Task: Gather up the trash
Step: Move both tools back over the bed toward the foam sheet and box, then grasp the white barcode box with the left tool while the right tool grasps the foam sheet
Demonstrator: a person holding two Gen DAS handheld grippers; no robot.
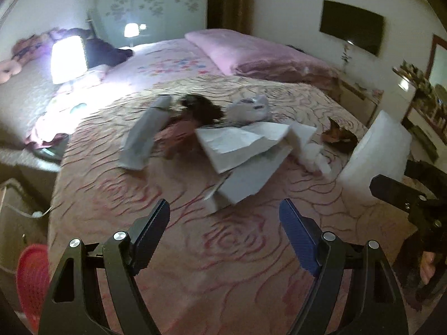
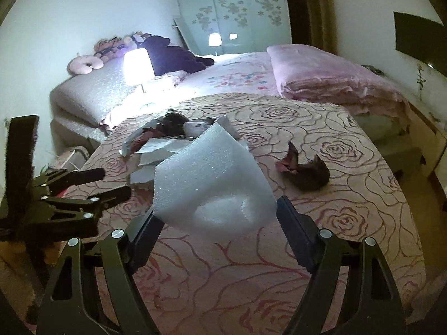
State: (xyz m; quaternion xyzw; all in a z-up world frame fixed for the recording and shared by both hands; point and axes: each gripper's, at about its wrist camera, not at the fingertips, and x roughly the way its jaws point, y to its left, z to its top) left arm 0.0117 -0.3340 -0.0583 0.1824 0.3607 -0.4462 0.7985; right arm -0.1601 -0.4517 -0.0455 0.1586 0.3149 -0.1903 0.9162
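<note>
Your right tongs grip the foam sheet at wide spread; left tongs gape empty. Next, take the papers on the bed.

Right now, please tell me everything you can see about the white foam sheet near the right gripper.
The white foam sheet looks like thin, soft packing foam with a fine grainy surface. It is bent into a curve and stands up between the wide-set jaws of the right gripper, filling the gap; whether the pads press it is unclear. Below is the rose-patterned bedspread. In the left wrist view it appears at the right.
</note>
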